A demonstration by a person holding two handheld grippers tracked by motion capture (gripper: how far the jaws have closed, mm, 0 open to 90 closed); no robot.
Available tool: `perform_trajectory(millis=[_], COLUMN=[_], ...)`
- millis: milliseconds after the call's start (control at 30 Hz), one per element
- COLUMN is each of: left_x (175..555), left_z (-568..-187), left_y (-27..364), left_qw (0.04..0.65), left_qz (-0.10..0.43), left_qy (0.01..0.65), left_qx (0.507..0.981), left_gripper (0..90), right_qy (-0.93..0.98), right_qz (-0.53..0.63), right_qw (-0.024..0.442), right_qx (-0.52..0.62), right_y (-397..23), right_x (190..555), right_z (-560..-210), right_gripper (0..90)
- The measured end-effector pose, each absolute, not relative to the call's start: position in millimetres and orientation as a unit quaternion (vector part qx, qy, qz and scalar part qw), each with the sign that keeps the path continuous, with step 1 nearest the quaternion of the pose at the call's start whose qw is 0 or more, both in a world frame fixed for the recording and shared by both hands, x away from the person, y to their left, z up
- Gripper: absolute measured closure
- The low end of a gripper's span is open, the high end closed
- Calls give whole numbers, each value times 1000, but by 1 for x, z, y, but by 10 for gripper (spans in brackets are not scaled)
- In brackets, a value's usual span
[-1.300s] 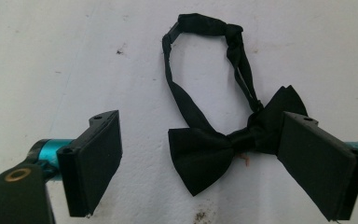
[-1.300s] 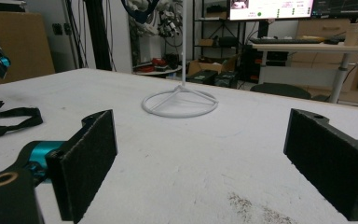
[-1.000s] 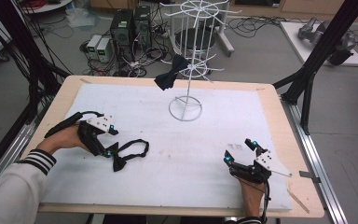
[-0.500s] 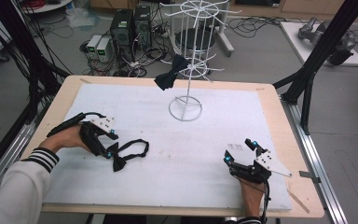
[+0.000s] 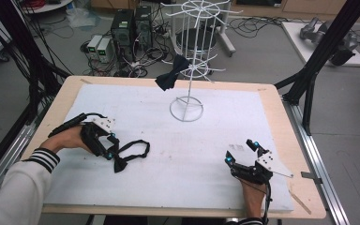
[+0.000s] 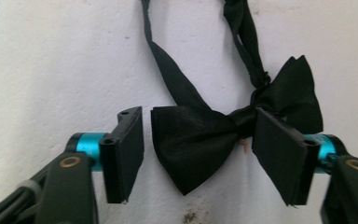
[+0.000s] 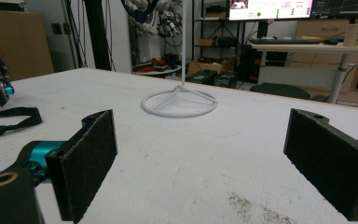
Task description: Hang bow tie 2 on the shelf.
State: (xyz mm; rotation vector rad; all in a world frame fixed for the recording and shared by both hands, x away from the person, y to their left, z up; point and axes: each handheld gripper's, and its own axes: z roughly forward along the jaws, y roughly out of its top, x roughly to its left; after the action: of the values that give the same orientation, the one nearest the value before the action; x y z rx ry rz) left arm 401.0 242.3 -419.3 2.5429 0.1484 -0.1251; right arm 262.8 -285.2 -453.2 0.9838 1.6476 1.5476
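A black bow tie (image 6: 191, 140) with a looped strap (image 5: 138, 146) lies flat on the white table cover. My left gripper (image 6: 203, 149) is lowered over it, one wing and the knot between its jaws. The jaws have just been closing. The left pad (image 6: 126, 151) stands a small gap from the fabric and the right pad (image 6: 279, 156) sits by the knot. In the high view the left gripper (image 5: 111, 146) is at the table's left. My right gripper (image 5: 240, 152) rests at the front right, open wide with nothing between its pads (image 7: 86, 156).
A white wire rack (image 5: 186, 108) stands at the table's back middle with a second black bow tie (image 5: 172, 78) hanging from an arm. Its ring base (image 7: 179, 102) lies ahead of the right gripper. Computers and cables sit on the floor beyond the table.
The left gripper's jaws have drawn closer together over the bow tie while the hand barely shifted. The right hand and gripper have stayed put.
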Motion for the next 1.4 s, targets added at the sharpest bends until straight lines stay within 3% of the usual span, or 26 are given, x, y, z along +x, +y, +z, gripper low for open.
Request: perform_trajectory(millis=[267,467,533,600,933,1400], left_x=[400,398,396,396,394,392], left_z=[-417,-414,-414,-414,-413,-407], left_y=[246,251,252,252,252,259], left_qw=[290,284,286,286,288,314], left_qz=[-49,-40,-38,-39,-32,-1], left_qy=[58,63,62,59,56,118], left_qx=[954,956,955,955,956,942], left_gripper=[456,660,801,829,859,862], right_qy=[630,630,630,630,631,629], right_qz=[592,592,593,592,592,593], right_qw=[332,332,332,333,332,332], right_qx=[376,376,376,377,376,377], right_y=[-285,-285,-285,-285,-285,-286], right_x=[263,263,263,263,263,263], right_z=[-453,-453,-453,-453,-453,-453], right_gripper=[88,88,88,88,88,88])
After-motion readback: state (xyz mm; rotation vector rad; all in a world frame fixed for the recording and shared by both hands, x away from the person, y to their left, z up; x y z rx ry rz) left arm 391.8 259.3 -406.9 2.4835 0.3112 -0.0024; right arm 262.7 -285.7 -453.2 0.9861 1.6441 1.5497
